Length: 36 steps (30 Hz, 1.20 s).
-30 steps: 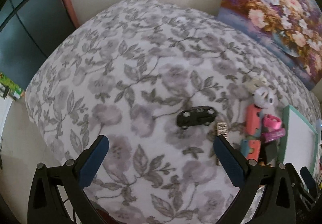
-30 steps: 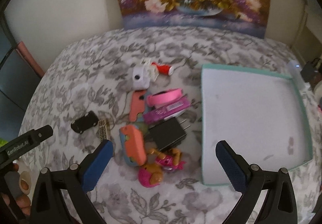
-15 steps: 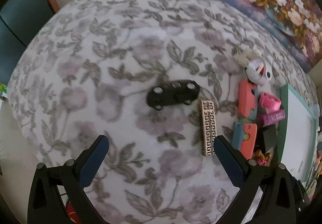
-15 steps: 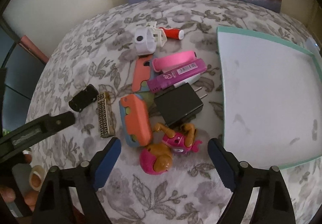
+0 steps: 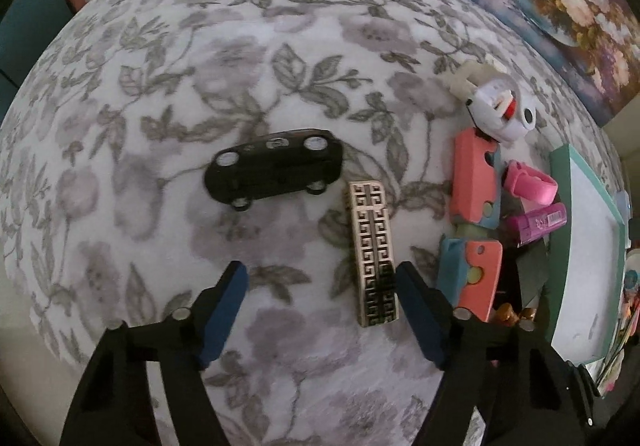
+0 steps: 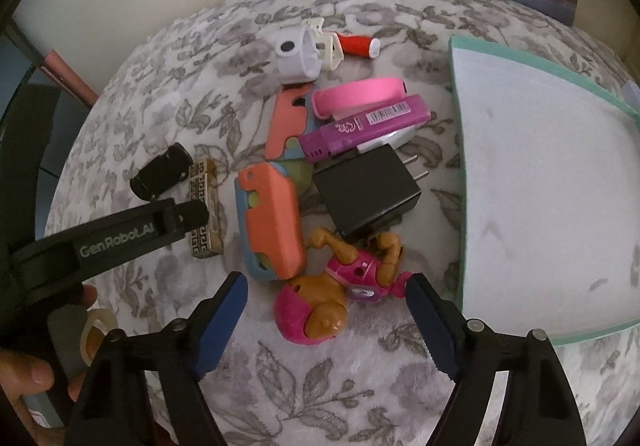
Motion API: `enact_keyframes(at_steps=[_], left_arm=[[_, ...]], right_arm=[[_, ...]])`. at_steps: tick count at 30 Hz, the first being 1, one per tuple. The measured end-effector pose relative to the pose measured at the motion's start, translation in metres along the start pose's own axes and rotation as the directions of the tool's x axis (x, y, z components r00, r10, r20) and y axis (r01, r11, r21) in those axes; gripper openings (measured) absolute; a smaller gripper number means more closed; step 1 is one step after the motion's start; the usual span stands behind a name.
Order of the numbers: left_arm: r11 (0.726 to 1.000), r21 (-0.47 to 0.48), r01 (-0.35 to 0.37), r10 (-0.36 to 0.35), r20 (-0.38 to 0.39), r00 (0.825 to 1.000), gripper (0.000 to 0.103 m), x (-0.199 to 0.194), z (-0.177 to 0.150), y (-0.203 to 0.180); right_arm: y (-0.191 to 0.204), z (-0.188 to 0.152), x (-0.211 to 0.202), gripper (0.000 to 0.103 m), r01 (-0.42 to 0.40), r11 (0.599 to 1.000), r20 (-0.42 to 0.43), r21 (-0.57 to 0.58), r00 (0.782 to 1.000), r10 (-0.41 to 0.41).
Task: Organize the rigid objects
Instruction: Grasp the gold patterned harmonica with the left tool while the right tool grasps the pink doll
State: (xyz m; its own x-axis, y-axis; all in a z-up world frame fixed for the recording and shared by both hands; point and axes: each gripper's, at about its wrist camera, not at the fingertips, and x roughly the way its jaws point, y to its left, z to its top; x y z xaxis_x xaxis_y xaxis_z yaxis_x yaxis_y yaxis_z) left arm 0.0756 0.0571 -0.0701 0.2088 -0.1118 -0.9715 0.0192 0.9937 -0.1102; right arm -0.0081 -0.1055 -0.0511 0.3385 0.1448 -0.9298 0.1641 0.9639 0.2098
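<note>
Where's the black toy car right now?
Left wrist view: the black toy car lies left of centre on the floral cloth, beside the patterned gold box.

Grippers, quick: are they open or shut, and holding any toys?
Left gripper: open, holding nothing, near the patterned box.
Right gripper: open, holding nothing, near the pink toy figure.

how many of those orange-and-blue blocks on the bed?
2. One orange-and-blue block lies left of the black charger; the other lies farther back, beside the purple case. More could be hidden under the pile.
</note>
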Motion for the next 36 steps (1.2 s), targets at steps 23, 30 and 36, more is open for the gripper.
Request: enact_keyframes(at_steps=[23,30,36], left_arm=[[0.995,0.096,-0.023,0.018,0.045,0.999,0.017,0.014,0.003,-0.031],[0.997,0.074,0.000,-0.003,0.032,0.999,0.016,0.011,0.002,-0.023],[0.998,0.055,0.016,-0.019,0.048,0.999,0.016,-0.002,0.002,-0.018]], right_arm=[[-0.002,-0.005,0.018,0.071,0.024,0.999,-0.035,-0.028,0.999,-0.025],[-0.004,-0.005,0.018,0.071,0.016,0.999,-0.028,-0.028,0.999,-0.017],[-0.005,-0.004,0.006,0.071,-0.020,1.000,-0.013,-0.012,1.000,0.020]])
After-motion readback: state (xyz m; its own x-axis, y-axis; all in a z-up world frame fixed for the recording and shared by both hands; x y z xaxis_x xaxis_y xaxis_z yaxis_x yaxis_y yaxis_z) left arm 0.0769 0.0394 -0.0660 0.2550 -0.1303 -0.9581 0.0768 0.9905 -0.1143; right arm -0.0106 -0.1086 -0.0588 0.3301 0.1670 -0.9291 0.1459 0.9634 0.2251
